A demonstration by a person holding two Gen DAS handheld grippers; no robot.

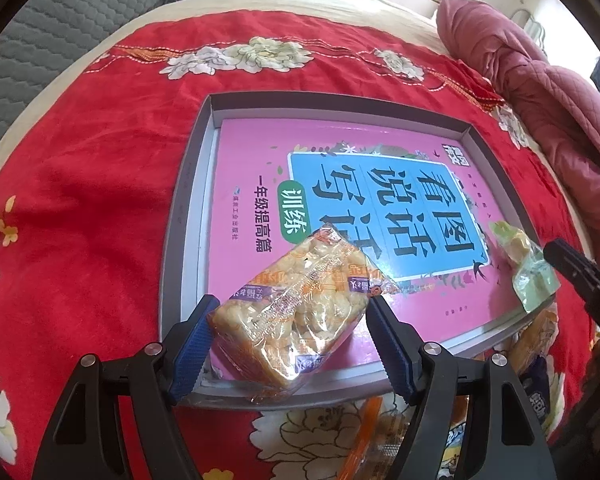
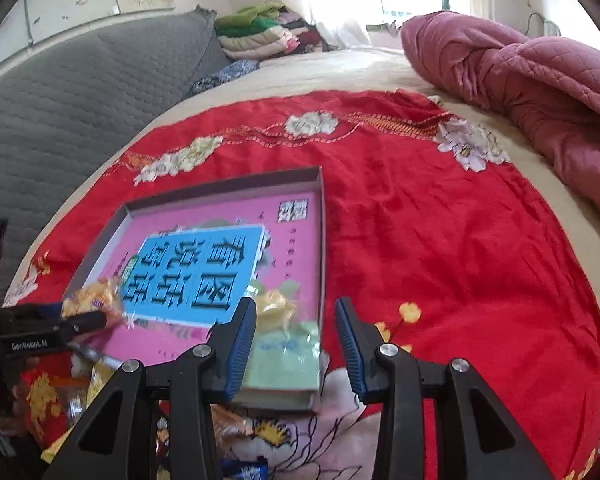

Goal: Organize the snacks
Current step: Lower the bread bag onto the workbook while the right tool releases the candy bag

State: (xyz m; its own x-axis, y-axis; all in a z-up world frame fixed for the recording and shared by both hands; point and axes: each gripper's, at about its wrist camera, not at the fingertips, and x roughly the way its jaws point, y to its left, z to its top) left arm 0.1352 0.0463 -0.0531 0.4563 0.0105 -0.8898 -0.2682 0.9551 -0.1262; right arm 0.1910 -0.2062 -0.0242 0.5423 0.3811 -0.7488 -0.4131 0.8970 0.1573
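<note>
**Crisp pack in the left grip, green pack loose by the right**

Blue pads [image 1: 194, 346] of the left gripper [image 1: 288, 344] sit nearest the lens, one on each long side of a clear-wrapped yellow snack pack [image 1: 296, 312]. That gripper is clenched on the pack across its width, and the pack hangs just ahead of the fingertips, over the near edge of the grey tray [image 1: 188, 200] and the pink book [image 1: 260, 152] lying in it.

The pack looks light. Its film is glossy and crinkly, so it is likely slippery, and the puffed pieces inside would probably crush under a hard squeeze. A hold across the firm middle, as now, seems best; the sealed end flaps would fold and slip.

The right gripper [image 2: 296, 336] is released, its jaws standing apart with nothing pressed between them. A pale green pack [image 2: 284, 356] with a yellow piece inside lies just ahead of and partly between its fingers, on the near corner of the tray. It looks flat, soft and floppy; a pinch across the bulge where the filling sits should hold better than one on the empty film.

More wrapped snacks [image 1: 380, 436] lie on the red cloth [image 1: 80, 200] beneath the left gripper, outside the tray.
</note>
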